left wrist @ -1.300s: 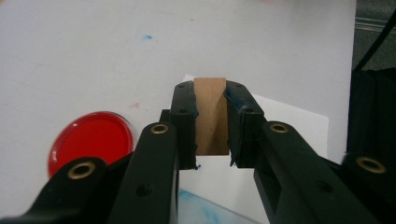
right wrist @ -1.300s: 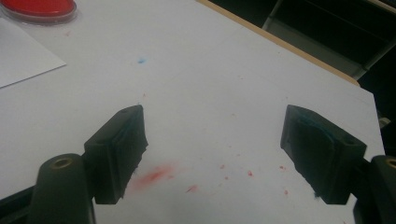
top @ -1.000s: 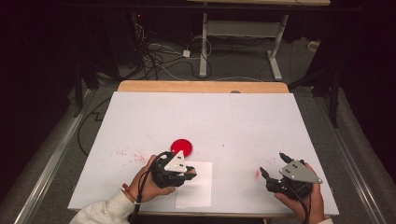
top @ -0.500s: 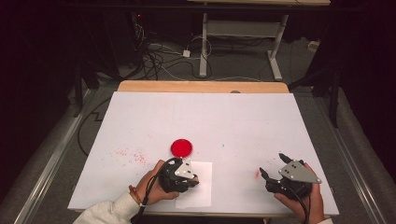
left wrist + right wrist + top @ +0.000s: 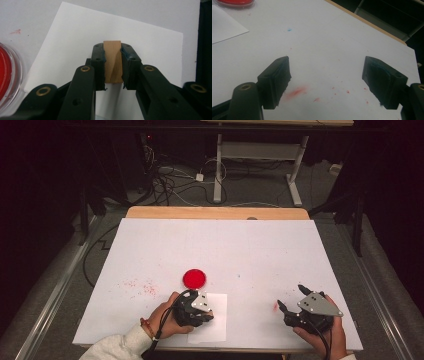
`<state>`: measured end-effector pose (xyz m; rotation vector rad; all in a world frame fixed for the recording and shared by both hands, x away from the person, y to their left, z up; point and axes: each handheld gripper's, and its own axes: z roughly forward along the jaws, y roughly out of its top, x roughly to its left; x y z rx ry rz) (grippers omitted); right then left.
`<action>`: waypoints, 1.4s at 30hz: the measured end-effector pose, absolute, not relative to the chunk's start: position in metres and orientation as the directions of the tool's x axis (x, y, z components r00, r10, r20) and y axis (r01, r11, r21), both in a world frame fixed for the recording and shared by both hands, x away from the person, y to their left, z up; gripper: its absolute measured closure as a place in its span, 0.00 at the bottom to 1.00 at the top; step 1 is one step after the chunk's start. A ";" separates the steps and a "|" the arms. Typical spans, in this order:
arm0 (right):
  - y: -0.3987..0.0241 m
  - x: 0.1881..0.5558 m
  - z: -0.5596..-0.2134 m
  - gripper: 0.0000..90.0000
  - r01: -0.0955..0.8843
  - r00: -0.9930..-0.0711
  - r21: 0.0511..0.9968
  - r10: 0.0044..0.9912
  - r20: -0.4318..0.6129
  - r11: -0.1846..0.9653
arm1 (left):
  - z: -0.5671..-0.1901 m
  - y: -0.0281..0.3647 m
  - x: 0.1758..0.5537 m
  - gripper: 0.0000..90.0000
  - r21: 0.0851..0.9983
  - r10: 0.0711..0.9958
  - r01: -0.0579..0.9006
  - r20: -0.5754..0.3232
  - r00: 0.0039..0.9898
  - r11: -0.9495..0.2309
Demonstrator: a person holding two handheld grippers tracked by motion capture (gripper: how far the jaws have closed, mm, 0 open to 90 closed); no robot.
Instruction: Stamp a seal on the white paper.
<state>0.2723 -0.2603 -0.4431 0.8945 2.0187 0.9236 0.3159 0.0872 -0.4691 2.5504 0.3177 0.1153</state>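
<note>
We saw the left claw (image 5: pixel 113 63) clamped on a small wooden block (image 5: pixel 113 61), a smooth pale-brown piece with flat faces and faint grain, held upright between the matte black pads over a plain white sheet of paper (image 5: pixel 150 45). The sheet lay flat and crisp-edged on the white tabletop (image 5: pixel 250 250), near its front edge. Just beyond it sat a round red ink pad (image 5: pixel 194 278) in a clear, glossy plastic dish, close to the paper's far left corner. Against the frame a second earlier, the left claw had come lower and back toward the person, off the ink pad and over the sheet; the right claw (image 5: pixel 291 299) had kept its place at the front right, jaws spread wide and holding nothing. The left gripper view gave us the block's grain and the dish's transparent rim, which the high view hid beneath the hand. The right gripper view showed a red smear (image 5: pixel 295 92) and fine red specks on the tabletop between its pads, plus a tiny blue dot (image 5: pixel 289 29)
</note>
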 end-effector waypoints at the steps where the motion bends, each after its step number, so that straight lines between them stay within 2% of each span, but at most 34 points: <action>1: -0.260 0.272 -0.443 0.26 0.283 -0.492 0.818 0.808 -0.324 0.500 | -0.469 0.087 0.316 0.82 0.541 0.249 0.201 0.015 0.968 -0.816; 31: -0.260 0.272 -0.443 0.26 0.285 -0.496 0.815 0.805 -0.325 0.505 | -0.470 0.086 0.318 0.82 0.530 0.252 0.214 -0.001 0.968 -0.820; 42: -0.259 0.273 -0.443 0.26 0.279 -0.501 0.813 0.800 -0.331 0.511 | -0.468 0.083 0.314 0.82 0.522 0.262 0.210 0.028 0.965 -0.827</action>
